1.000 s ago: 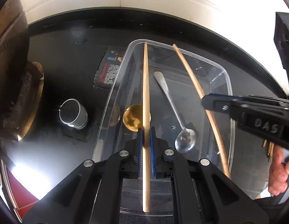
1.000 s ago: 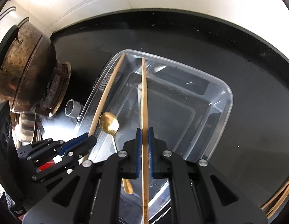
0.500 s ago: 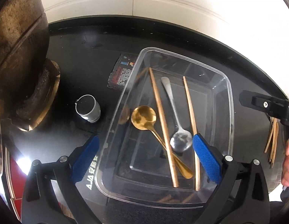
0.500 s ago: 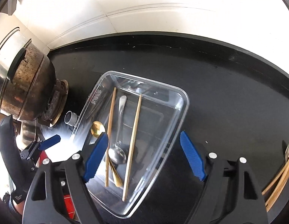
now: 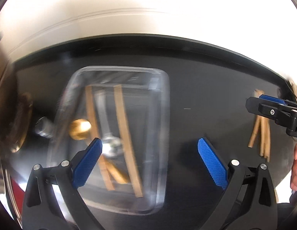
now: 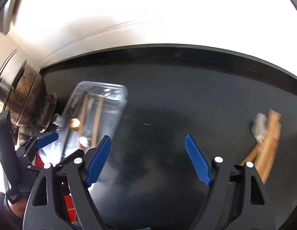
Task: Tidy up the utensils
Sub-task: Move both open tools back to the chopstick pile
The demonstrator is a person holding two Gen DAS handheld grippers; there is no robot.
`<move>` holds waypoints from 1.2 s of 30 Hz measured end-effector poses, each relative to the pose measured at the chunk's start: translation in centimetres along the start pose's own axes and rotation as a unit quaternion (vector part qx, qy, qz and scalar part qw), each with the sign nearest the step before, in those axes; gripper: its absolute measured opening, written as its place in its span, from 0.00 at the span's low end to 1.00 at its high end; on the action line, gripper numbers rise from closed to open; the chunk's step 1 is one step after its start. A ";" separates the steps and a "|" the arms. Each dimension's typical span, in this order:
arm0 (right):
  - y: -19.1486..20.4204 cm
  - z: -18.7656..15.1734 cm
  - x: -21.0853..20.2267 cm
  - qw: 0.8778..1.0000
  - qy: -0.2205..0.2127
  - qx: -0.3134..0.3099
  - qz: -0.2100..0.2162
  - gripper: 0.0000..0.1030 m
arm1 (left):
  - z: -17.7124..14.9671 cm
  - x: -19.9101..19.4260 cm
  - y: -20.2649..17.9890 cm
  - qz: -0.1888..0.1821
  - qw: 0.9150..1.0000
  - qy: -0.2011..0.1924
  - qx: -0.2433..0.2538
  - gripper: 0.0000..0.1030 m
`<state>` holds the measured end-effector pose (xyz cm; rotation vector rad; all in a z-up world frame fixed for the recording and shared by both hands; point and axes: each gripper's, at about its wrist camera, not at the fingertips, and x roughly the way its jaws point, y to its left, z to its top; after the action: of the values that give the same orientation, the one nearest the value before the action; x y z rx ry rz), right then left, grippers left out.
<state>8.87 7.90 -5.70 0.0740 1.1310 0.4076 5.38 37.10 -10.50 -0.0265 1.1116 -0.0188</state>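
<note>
A clear plastic tray (image 5: 163, 134) on the black counter holds two wooden chopsticks (image 5: 125, 138), a gold spoon (image 5: 79, 128) and a silver spoon (image 5: 110, 143). My left gripper (image 5: 150, 163) is open and empty, above the tray's right side. My right gripper (image 6: 148, 159) is open and empty over bare counter; the tray (image 6: 117, 103) lies to its left. A pile of wooden chopsticks (image 5: 261, 134) lies on the counter at the right, also in the right wrist view (image 6: 267, 143) with a silver spoon (image 6: 260, 127) beside it. Both views are motion-blurred.
A rusty brown pot (image 6: 27, 103) stands at the far left with a small metal cup (image 5: 43, 128) next to the tray. A white tiled wall (image 5: 148, 19) backs the black counter (image 5: 206, 95). The right gripper's fingertip (image 5: 271, 105) shows over the chopstick pile.
Both grippers opened and dropped their chopsticks into the tray, then pulled back and swung right toward the chopstick pile.
</note>
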 end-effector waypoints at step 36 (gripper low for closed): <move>-23.4 -12.4 -0.1 0.982 0.070 0.099 -0.146 0.75 | -2.1 12.0 -23.0 -0.084 0.960 0.062 0.259 0.94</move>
<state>4.27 -15.55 -17.09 0.0535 1.2971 0.0374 8.80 13.76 -21.48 0.3537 1.1990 -0.4675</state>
